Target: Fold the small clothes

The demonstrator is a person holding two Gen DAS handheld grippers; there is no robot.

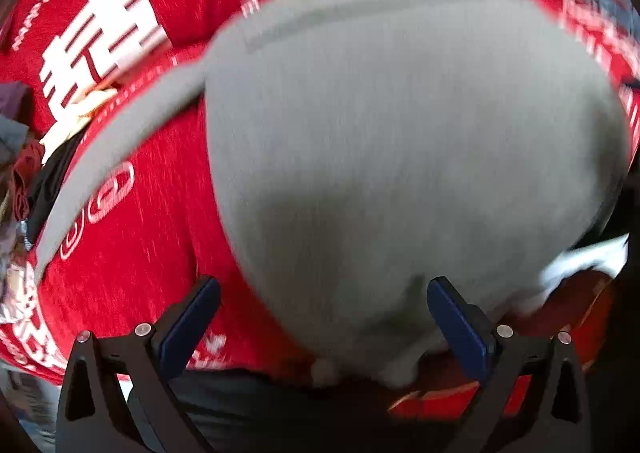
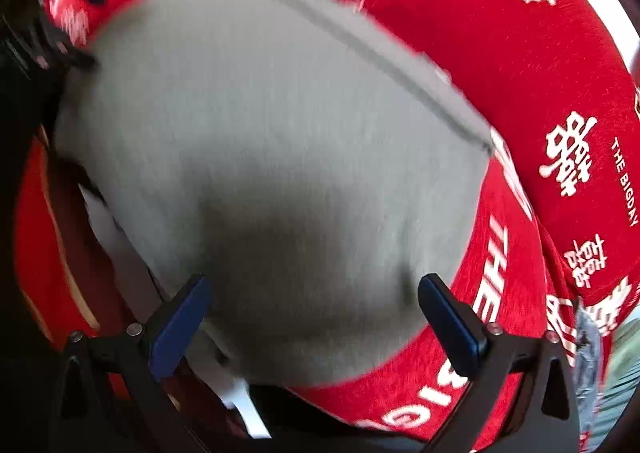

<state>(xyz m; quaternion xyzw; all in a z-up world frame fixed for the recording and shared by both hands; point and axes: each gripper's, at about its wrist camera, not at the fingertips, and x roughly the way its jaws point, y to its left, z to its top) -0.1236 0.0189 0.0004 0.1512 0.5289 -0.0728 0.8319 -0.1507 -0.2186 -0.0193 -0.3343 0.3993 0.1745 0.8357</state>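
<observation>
left wrist view: grey garment lies ahead of the released left hand-held gripper.

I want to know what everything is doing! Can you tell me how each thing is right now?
grey garment: spread on the red cloth, blurred, not held.
red cloth: lying flat under the garment, white print facing up.
left gripper: open, right above the garment's near edge.
right gripper: open, over the garment's near edge.
pile of clothes: crumpled at the cloth's left edge.
</observation>
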